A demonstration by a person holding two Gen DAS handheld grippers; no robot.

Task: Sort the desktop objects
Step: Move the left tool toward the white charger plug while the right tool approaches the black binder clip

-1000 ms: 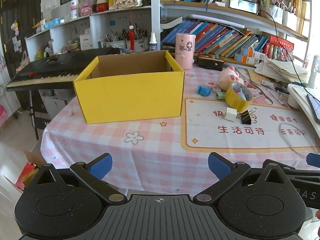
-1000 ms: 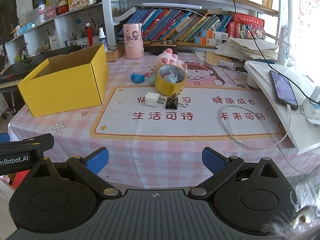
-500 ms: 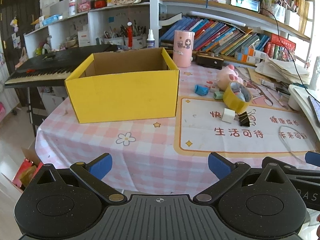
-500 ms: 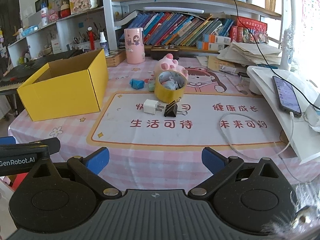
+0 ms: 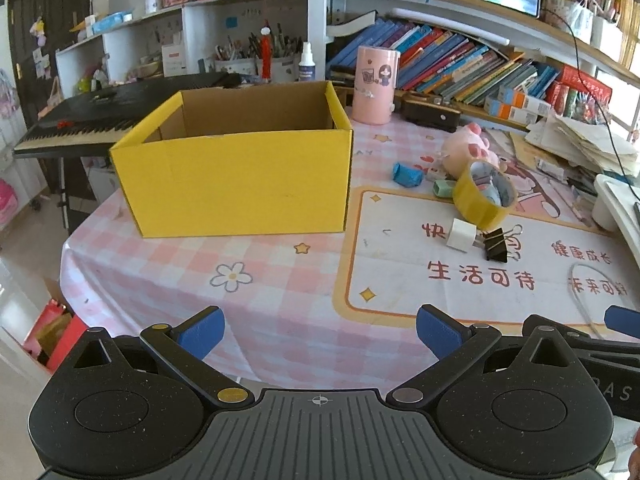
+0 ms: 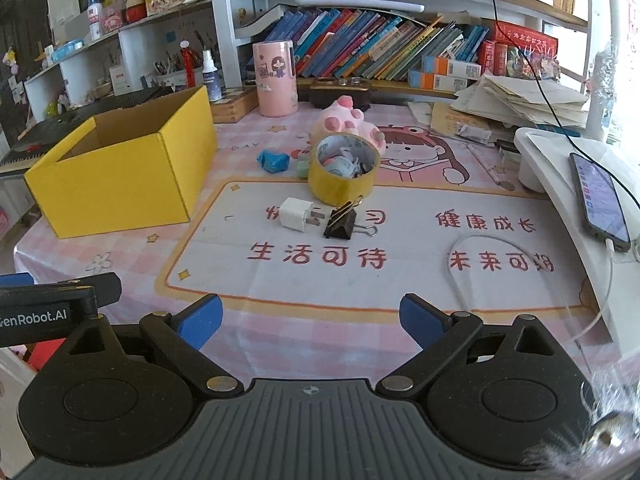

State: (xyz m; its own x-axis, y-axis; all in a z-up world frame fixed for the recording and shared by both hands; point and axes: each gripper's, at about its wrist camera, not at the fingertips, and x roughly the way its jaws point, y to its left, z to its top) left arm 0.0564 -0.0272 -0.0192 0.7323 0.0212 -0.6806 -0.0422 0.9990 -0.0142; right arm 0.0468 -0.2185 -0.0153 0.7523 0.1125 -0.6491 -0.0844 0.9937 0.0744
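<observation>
Left wrist view: I've moved my left gripper (image 5: pixel 318 330) closer to the table, jaws wide, empty; open yellow cardboard box (image 5: pixel 240 178) now nearer.

Right wrist view: my right gripper (image 6: pixel 310 320) also advanced, wide, empty. White plug adapter (image 6: pixel 295 214) and black binder clip (image 6: pixel 342 222) lie untouched on the mat, so sorting hasn't begun.

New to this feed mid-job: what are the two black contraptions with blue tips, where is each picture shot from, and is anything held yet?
Each picture looks forward from a camera on one hand-held gripper. The left hand-held gripper and right hand-held gripper are both open and empty. On the checked tablecloth stand an open yellow box, a yellow tape roll, a white plug adapter, a black binder clip, a blue crumpled item and a pink plush.
</observation>
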